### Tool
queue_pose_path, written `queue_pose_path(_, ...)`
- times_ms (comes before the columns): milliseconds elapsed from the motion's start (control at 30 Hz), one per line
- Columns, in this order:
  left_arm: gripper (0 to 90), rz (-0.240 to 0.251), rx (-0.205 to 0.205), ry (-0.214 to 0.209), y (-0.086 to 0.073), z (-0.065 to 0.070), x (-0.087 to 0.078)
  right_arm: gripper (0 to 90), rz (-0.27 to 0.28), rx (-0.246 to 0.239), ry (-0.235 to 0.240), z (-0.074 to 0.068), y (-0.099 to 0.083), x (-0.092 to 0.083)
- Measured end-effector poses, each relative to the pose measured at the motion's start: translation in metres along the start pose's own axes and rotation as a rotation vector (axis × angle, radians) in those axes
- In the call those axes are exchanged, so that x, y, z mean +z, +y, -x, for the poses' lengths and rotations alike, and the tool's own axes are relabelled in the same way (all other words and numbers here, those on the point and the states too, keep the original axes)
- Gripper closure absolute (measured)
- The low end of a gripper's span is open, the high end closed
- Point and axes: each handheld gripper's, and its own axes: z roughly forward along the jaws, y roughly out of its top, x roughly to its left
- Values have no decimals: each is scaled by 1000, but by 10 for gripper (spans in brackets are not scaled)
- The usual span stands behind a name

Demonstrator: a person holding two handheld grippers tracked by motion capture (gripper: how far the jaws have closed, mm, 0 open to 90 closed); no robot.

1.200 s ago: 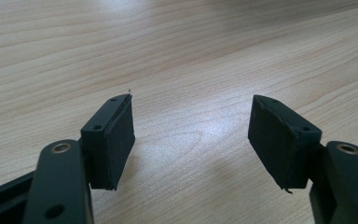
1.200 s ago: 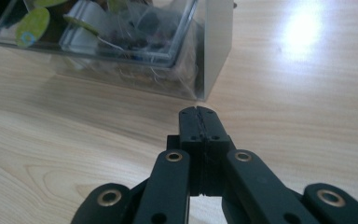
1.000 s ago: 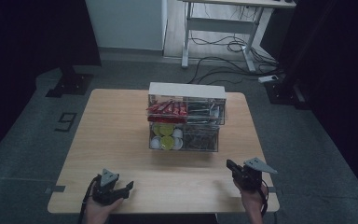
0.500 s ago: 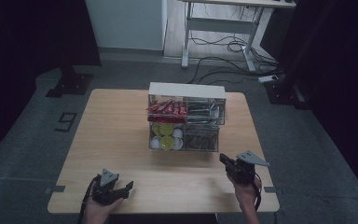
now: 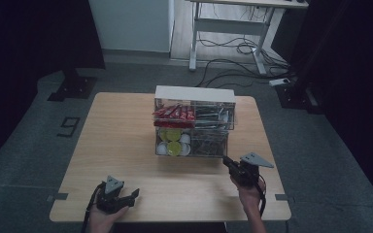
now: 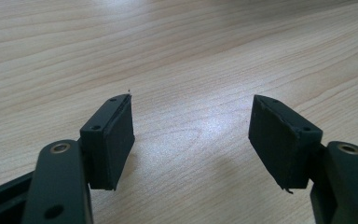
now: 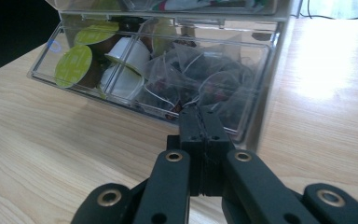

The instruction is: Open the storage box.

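at the tips of my right gripper (image 7: 200, 122) the two black jaws are pressed flat together with nothing between them, pointing at the lower right drawer (image 7: 214, 88) of the clear plastic four-drawer organiser with a white top (image 5: 194, 121). that drawer holds dark sachets in see-through wrappers, and the closed tips sit just short of its front wall; whether they touch it i cannot tell. beside it, the lower left drawer (image 7: 98, 60) holds the round coffee capsules with green and white lids (image 7: 73, 65). from the high view the organiser stands near the middle of the pale wooden table (image 5: 121, 145), with red packets (image 5: 174, 113) in its upper left drawer.

compared with a second ago, my right gripper (image 5: 237, 170) has slid in from the table's right edge toward the organiser's front corner, jaws shut throughout. i read that as lining up on the sachet drawer, probably to nudge or hook its front, since closed jaws cannot grasp anything yet.

my left gripper (image 6: 191, 135) has not moved: it rests low at the near left edge, its padded jaws wide apart over bare wood, holding nothing.
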Motion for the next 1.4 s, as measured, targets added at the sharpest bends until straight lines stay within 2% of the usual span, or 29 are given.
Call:
queue_pose_path(600, 309, -2, -4, -2, 0, -1, 0, 893, -9, -26, 42, -17, 9, 24)
queue_pose_path(1000, 309, -4, -5, 0, 0, -1, -1, 893, -25, -7, 58, -18, -3, 33)
queue_pose_path(1400, 309, -8, -7, 3, -1, -2, -1, 892, -46, -11, 59, -20, -10, 36)
